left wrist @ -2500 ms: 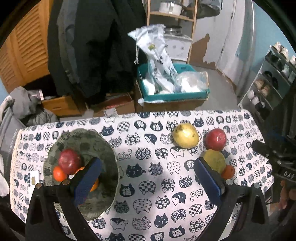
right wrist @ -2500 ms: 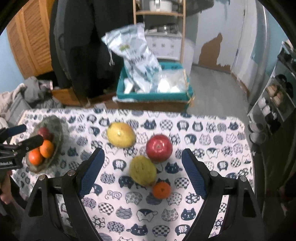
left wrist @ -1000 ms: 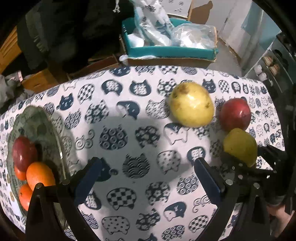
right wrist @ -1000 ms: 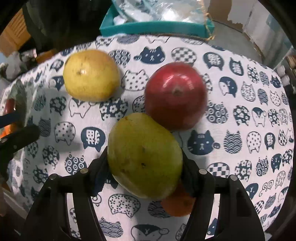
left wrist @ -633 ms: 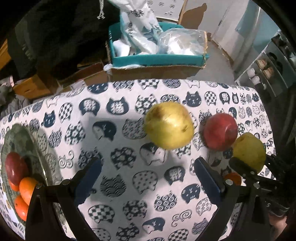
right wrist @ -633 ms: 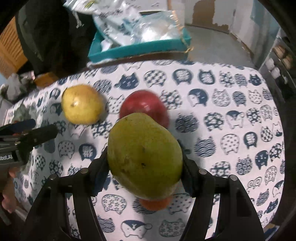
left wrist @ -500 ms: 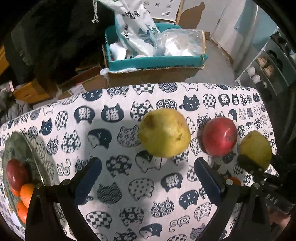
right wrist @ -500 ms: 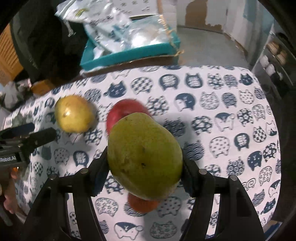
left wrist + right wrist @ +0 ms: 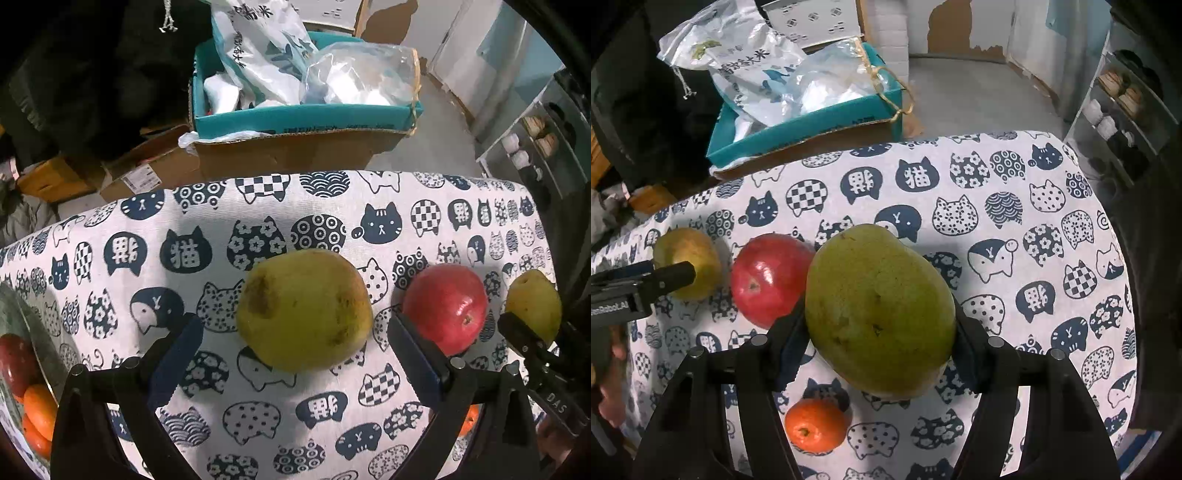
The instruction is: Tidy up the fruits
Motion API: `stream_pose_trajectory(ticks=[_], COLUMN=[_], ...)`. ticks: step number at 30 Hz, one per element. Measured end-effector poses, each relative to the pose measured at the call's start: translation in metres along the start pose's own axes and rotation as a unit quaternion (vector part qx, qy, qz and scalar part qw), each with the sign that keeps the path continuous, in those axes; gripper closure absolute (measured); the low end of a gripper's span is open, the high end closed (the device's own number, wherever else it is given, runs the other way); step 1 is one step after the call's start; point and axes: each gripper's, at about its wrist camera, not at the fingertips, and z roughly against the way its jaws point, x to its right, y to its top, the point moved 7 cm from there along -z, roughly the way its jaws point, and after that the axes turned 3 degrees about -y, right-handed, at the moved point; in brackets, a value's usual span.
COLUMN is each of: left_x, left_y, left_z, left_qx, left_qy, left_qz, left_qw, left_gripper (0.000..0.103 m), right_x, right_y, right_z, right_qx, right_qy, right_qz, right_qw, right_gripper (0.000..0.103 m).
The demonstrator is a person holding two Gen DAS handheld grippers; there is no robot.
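My right gripper (image 9: pixel 877 338) is shut on a green mango (image 9: pixel 879 310), held clear above the cat-print tablecloth (image 9: pixel 1015 229). Below it lie a small orange (image 9: pixel 815 424) and a red apple (image 9: pixel 768 280). A yellow pear (image 9: pixel 303 308) rests on the cloth between the spread blue pads of my left gripper (image 9: pixel 295 362), which is open and touches nothing. The pear (image 9: pixel 689 260) shows at the left of the right wrist view, behind the left gripper's fingertip (image 9: pixel 670 277). The apple (image 9: pixel 445 308) and the held mango (image 9: pixel 532 304) appear at the right of the left wrist view.
A grey-green plate (image 9: pixel 35 332) at the far left edge holds a red apple (image 9: pixel 14 363) and oranges (image 9: pixel 38 408). Beyond the table's far edge stands a teal box (image 9: pixel 295 120) of plastic bags on cardboard. A shoe rack (image 9: pixel 1123 107) is at the right.
My right gripper has lifted the mango off the cloth and rolled; the orange under it now shows. My left gripper has shifted right, from near the plate to around the yellow pear.
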Motion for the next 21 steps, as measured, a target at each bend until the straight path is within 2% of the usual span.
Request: stream_pose_trajectory(ticks=[7, 9, 11, 13, 21], left_x=[0.001, 0.001, 0.001, 0.003, 0.006], left_y=[0.003, 0.004, 0.003, 0.002, -0.002], left_z=[-0.017, -0.021, -0.025, -0.027, -0.024], left_qx=[-0.008, -0.009, -0.01, -0.013, 0.005], left_qy=[-0.01, -0.015, -0.018, -0.032, -0.022], left_qz=[0.008, 0.011, 0.015, 0.015, -0.002], left_qw=[0.9999, 0.9998, 0.9997, 0.9993, 0.9998], left_gripper=[0.002, 0.005, 0.016, 0.022, 0.023], right_x=[0.0, -0.002, -0.003, -0.003, -0.004], right_y=[0.0, 0.0, -0.001, -0.002, -0.002], right_z=[-0.004, -0.004, -0.004, -0.005, -0.006], right_qx=[-0.004, -0.004, -0.005, -0.007, -0.006], right_qy=[0.007, 0.008, 0.009, 0.008, 0.008], right_qz=[-0.002, 0.0, 0.001, 0.001, 0.001], right_qw=[1.0, 1.0, 1.0, 1.0, 1.0], right_gripper=[0.035, 0.035, 0.035, 0.035, 0.035])
